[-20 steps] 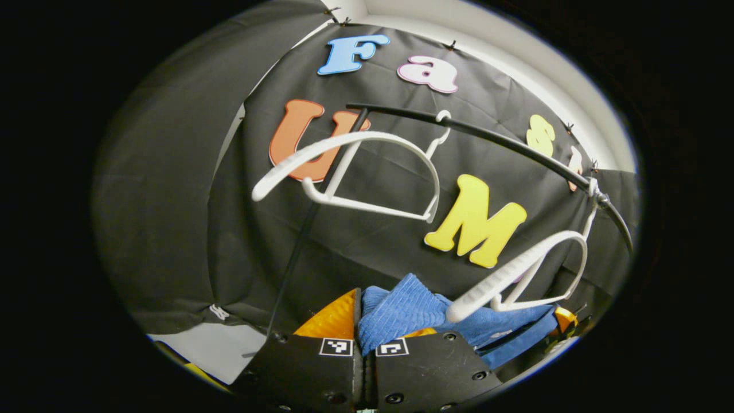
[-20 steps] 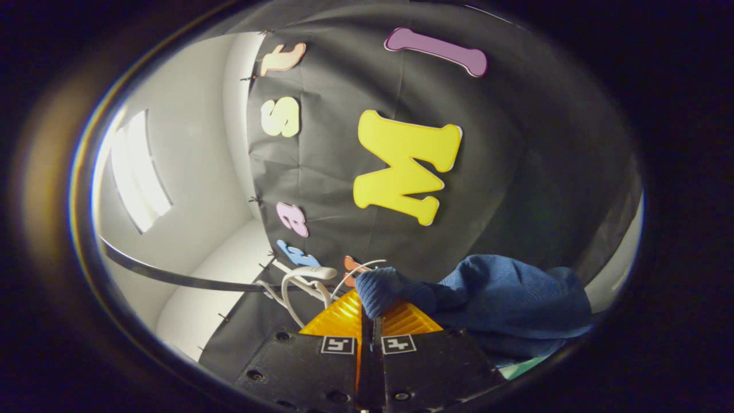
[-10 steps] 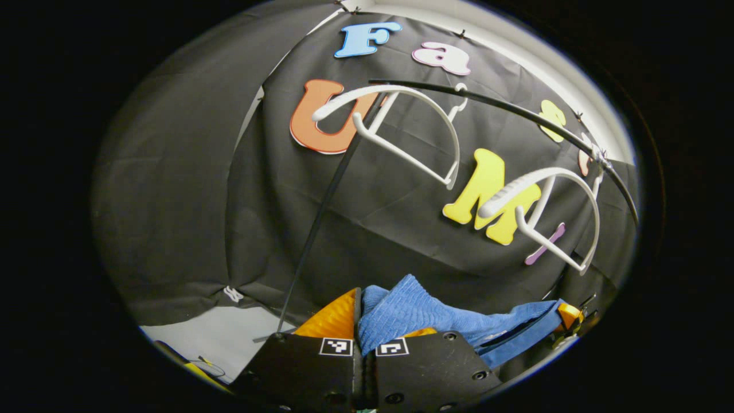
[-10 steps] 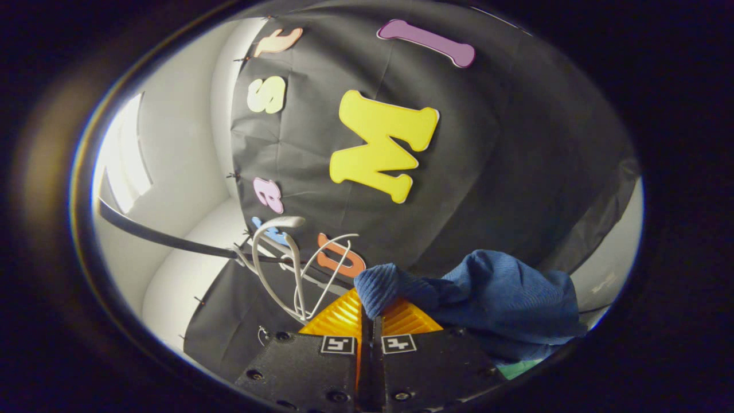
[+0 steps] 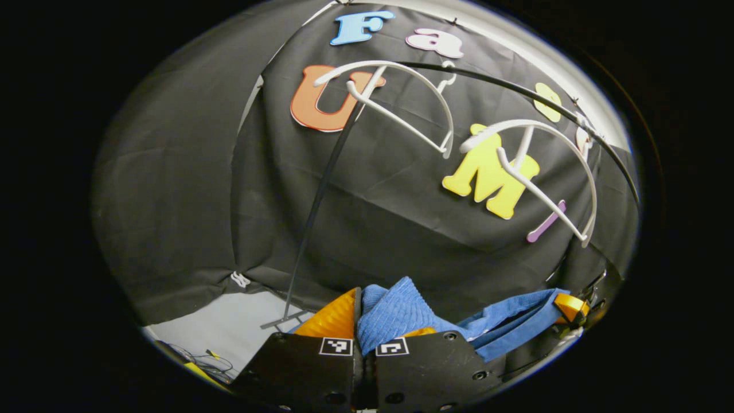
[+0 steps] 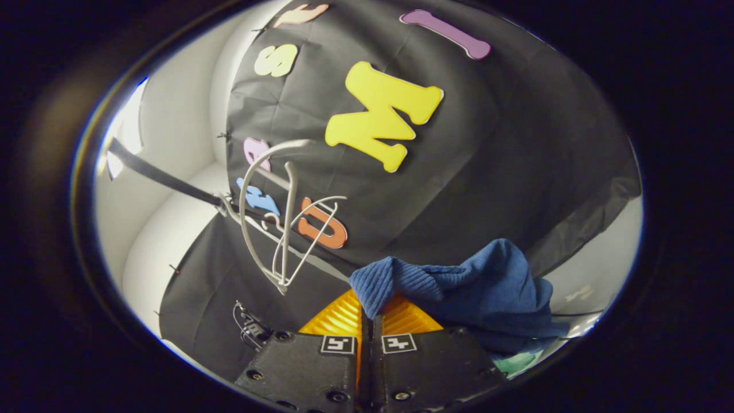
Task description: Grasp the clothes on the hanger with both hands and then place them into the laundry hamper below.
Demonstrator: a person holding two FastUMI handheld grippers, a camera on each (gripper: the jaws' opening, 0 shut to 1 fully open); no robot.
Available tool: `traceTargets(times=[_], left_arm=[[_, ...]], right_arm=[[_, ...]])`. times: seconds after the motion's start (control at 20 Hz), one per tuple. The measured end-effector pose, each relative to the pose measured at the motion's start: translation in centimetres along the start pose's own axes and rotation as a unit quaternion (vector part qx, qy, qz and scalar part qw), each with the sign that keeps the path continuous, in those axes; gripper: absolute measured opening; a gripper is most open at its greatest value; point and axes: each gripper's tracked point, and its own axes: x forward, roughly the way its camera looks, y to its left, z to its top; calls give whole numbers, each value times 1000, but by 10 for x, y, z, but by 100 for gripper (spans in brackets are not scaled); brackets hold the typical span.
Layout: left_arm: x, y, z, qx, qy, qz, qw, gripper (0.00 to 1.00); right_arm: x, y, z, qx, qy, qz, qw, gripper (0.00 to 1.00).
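Left gripper point(image 5: 358, 312): fingers pressed together on a bunched fold of the blue ribbed knit garment point(image 5: 401, 312), which rises between them in the left gripper view.
Right gripper point(image 6: 370, 312): fingers closed on another fold of the blue garment point(image 6: 481, 287); the cloth heaps to the right of the fingers in the right gripper view.
Garment: off the hangers, held up between the two grippers; in the left gripper view a band of it stretches rightward to the far right gripper point(image 5: 570, 307).
Hangers: two white plastic hangers point(image 5: 401, 97) point(image 5: 533, 166) hang bare on the thin black rail point(image 5: 516, 92), tilted, well above the cloth. In the right gripper view they point(image 6: 275, 218) overlap to the left of the garment.
Rail support: a thin black pole point(image 5: 321, 195) slants down to the pale floor point(image 5: 229, 327).
Backdrop: black cloth wall point(image 5: 189, 189) behind everything.
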Motion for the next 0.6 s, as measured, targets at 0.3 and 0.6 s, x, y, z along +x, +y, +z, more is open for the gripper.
traceTargets(times=[0.3,0.6], left_arm=[[-24,-37,-5,54,26,-20,998,5],[-49,-72,-21,116,61,-49,990,5]], right_arm=[[6,49,-40,-76,33,-8,997,4],[29,97,-84,-145,76,-7,986,4]])
